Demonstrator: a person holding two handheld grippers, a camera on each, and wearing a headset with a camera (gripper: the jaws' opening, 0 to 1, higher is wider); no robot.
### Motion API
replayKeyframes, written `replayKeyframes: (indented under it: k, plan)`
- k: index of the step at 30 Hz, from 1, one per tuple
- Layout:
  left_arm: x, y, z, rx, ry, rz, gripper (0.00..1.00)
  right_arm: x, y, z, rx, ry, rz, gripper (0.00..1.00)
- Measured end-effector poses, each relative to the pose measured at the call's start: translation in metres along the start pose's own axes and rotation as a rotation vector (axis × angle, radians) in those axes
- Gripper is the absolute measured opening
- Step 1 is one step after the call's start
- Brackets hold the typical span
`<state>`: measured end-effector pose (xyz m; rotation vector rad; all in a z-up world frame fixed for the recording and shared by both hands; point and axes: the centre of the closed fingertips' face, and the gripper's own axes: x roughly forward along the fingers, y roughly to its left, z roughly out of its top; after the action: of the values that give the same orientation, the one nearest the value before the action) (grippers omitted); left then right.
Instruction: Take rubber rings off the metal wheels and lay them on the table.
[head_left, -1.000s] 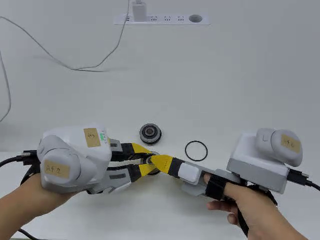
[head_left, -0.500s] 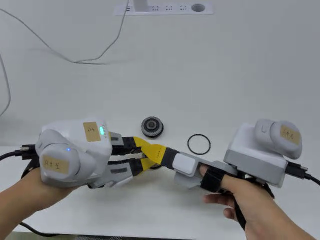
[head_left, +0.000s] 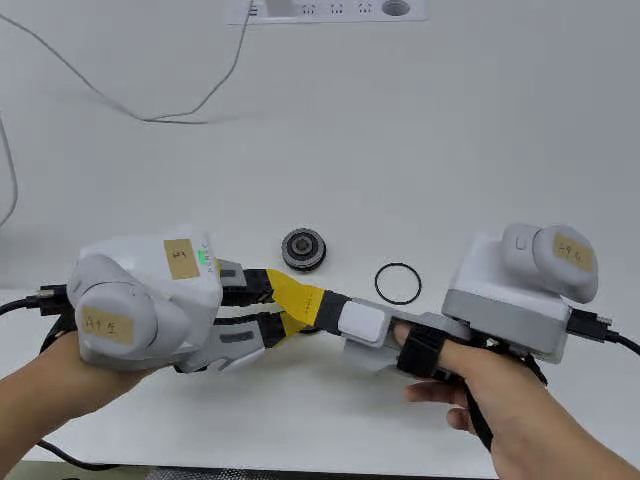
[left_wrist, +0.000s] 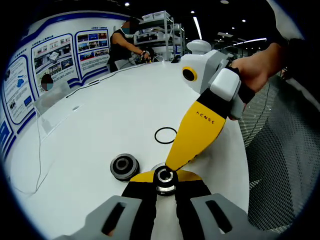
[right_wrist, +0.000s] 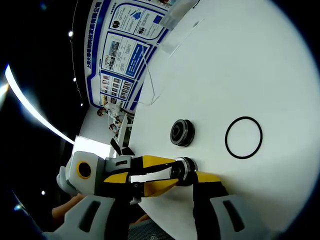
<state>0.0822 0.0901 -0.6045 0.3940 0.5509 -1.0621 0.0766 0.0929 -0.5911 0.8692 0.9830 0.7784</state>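
Observation:
My left gripper (head_left: 296, 318) is shut on a small metal wheel (left_wrist: 165, 178), which sits between its yellow tips (left_wrist: 142, 176). My right gripper (head_left: 300, 298) reaches in from the right. Its own tips (right_wrist: 205, 178) close on the rim of that same wheel (right_wrist: 183, 170), where the black rubber ring sits. A second wheel (head_left: 303, 248) with its ring on lies flat on the table just beyond. One loose rubber ring (head_left: 398, 283) lies on the table to the right of it.
The white table (head_left: 420, 160) stretches wide beyond the grippers. A power strip (head_left: 330, 10) lies at its far edge, with a grey cable (head_left: 150, 115) trailing to the left. People and shelves stand far behind the table in the left gripper view.
My right gripper has slid left, bringing its yellow jaws further over the left gripper's tips and the held wheel. The left gripper has stayed in place. The head camera has tilted down a little.

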Motion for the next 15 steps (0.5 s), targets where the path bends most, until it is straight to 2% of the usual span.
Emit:
replayKeyframes:
  k: [5, 9, 12, 15]
  plan:
    - [-0.001, 0.0, 0.0, -0.002, 0.0, 0.003, 0.13, 0.0, 0.0, -0.002, -0.062, -0.015, 0.008, 0.5]
    - [-0.001, 0.0, 0.0, -0.002, 0.001, 0.002, 0.13, 0.003, -0.003, 0.008, -0.018, -0.072, 0.039, 0.5]
    - [-0.001, 0.0, 0.0, -0.002, 0.0, 0.0, 0.13, 0.003, -0.005, 0.008, -0.047, -0.056, 0.047, 0.48]
    - [-0.001, 0.0, 0.0, 0.0, -0.001, -0.005, 0.13, -0.001, -0.003, 0.007, -0.052, -0.046, 0.08, 0.46]
